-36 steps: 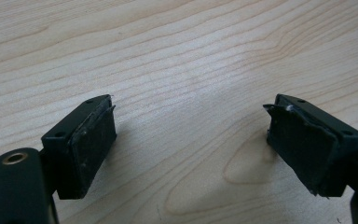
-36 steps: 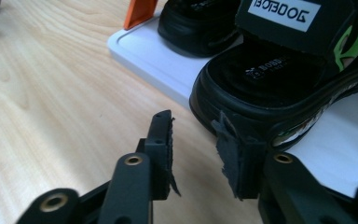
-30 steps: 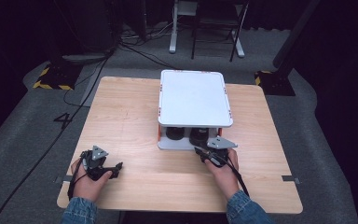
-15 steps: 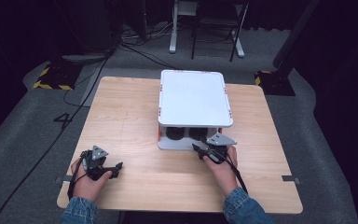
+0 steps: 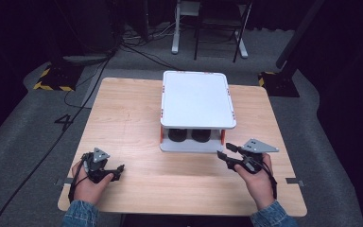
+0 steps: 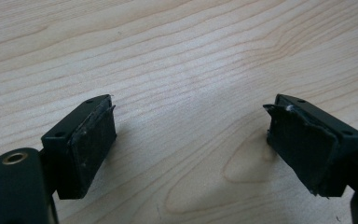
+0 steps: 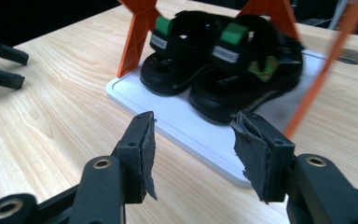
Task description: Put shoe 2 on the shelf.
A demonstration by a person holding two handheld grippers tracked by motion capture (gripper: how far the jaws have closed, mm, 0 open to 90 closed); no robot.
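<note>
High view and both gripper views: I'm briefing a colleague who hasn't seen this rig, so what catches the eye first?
A white two-tier rack with orange posts stands mid-table, a pair of black sandals with green strap tabs on its lower shelf. The right gripper, open, points at that shelf from the right front. The left gripper, also open, lies over bare wood at the near left.

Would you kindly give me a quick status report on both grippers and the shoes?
Left gripper open, empty. Right gripper open, facing black sandals on the rack's lower shelf. Path clear.
</note>
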